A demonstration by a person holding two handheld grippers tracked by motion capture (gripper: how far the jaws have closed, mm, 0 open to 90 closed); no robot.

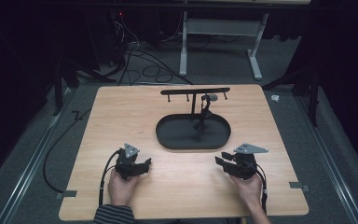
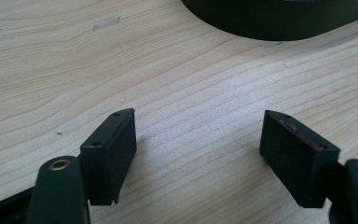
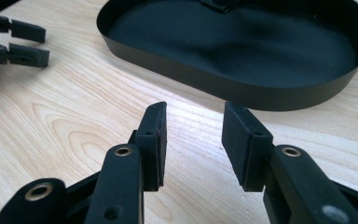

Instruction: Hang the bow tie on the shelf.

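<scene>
A black oval tray point(image 1: 168, 135) lies mid-table, and a T-shaped black stand point(image 1: 195, 91) with small hooks rises from it. A small grey and black item point(image 1: 208, 99) hangs from a hook on the right side of the bar. My left gripper point(image 1: 146, 163) rests low on the wood, front left of the tray, held by a hand. Its jaws stand wide apart over bare wood in the left gripper view point(image 2: 198, 116). My right gripper point(image 1: 220, 158) sits front right of the tray. Its jaws point(image 3: 194, 109) are parted with nothing between them, and the tray point(image 3: 242, 95) lies just ahead.
The wooden table point(image 1: 121, 112) has bare room on both sides of the tray. A small strip of clear tape point(image 2: 106, 22) sticks to the wood. The other gripper's jaws point(image 3: 21, 44) show at the upper left of the right gripper view. Cables and a desk frame point(image 1: 184, 46) stand beyond the table.
</scene>
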